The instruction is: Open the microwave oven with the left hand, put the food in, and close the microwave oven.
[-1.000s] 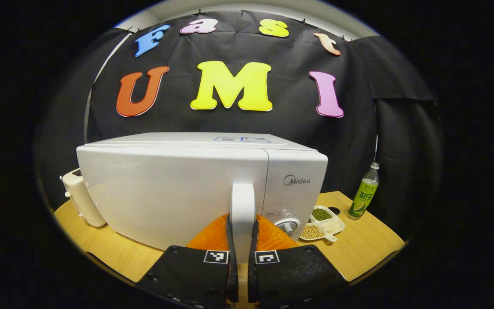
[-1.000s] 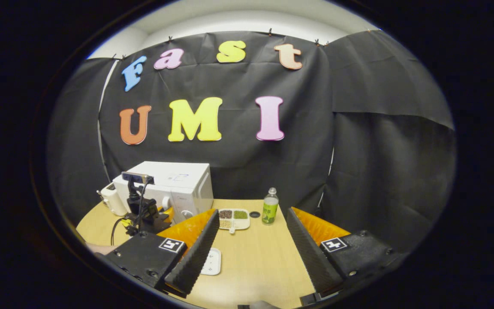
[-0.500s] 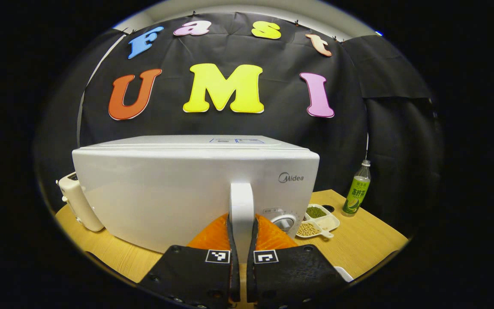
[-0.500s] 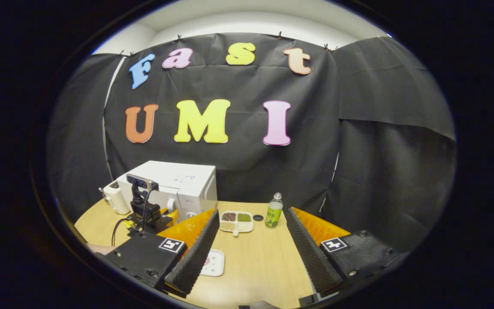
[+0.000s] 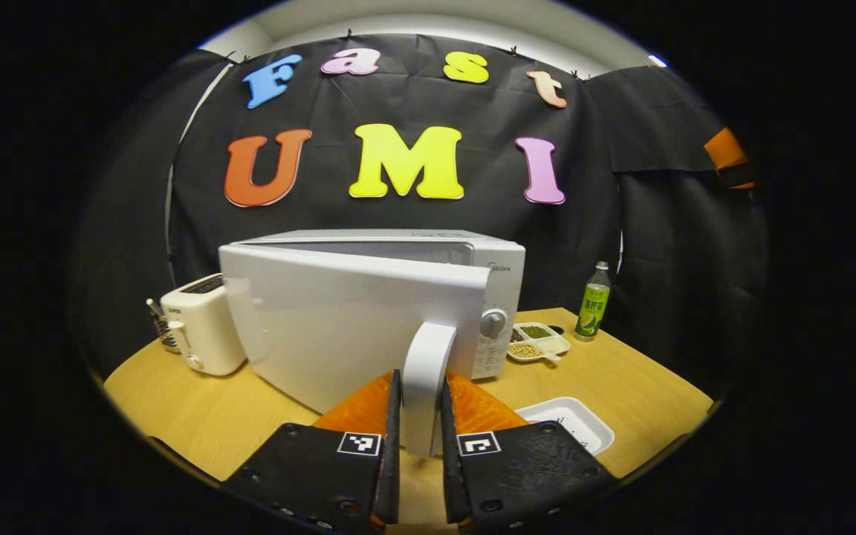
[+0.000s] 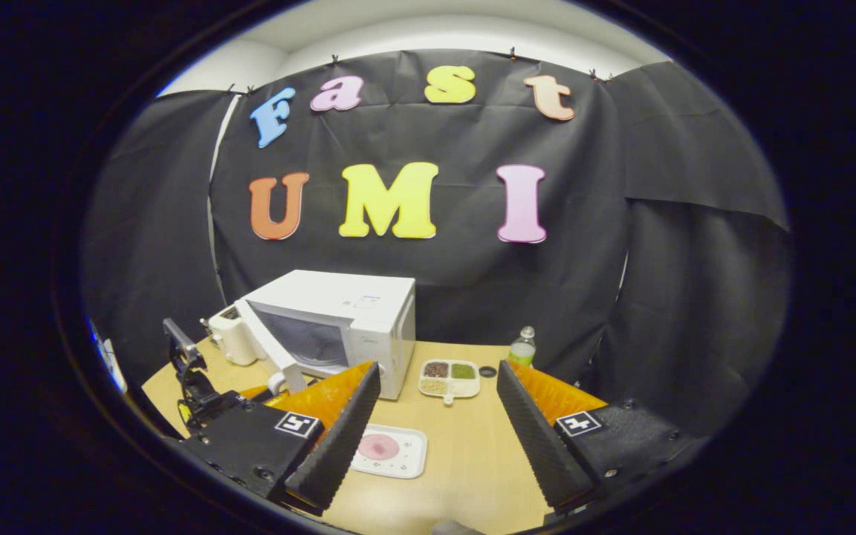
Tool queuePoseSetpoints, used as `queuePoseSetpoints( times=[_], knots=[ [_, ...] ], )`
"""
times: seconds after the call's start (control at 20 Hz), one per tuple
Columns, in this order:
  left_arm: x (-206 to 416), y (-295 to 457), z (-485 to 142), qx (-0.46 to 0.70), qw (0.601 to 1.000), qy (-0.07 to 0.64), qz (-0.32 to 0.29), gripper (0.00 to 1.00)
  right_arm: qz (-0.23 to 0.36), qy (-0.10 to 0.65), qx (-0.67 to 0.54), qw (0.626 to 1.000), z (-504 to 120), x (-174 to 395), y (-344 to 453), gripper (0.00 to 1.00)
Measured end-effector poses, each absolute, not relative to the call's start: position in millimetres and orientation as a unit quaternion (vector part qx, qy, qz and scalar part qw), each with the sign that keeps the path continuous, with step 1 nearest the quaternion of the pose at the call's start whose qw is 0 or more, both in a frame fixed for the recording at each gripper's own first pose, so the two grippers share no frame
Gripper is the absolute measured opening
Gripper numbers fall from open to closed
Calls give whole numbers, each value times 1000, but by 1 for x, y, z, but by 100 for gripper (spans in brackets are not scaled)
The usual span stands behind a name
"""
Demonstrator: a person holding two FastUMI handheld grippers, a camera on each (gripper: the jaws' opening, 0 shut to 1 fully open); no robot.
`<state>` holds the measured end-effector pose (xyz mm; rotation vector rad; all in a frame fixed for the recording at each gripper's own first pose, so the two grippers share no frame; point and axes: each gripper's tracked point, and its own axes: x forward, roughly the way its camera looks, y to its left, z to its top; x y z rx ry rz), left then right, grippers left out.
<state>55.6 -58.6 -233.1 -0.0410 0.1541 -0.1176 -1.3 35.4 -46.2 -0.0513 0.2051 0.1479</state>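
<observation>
Door [image 5: 354, 319] now swung partly open from the microwave [image 6: 368, 312], left gripper [image 5: 419, 446] pinching its upright handle [image 5: 425, 371]. Food tray [image 6: 389, 450] lies just ahead of the spread right gripper [image 6: 432, 416], the nearer one.

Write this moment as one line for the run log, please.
phase: opening door | left gripper: shut on door handle | microwave door: partly open | right gripper: open, holds nothing | food tray: on table

Microwave door [image 5: 346, 319] now swung partly open, pulled by left hand-held gripper [image 5: 419, 416].
</observation>
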Motion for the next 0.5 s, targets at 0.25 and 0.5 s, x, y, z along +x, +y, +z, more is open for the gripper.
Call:
queuePoseSetpoints(
  times=[0.25,0.5],
  knots=[
    [20,-3,-248,-23,994,107,-23,68,127,118,-33,984,-61,-4,84,100],
    [-10,42,-252,-38,992,117,12,80,159,117,-41,979,-69,-9,120,100]
  ],
)
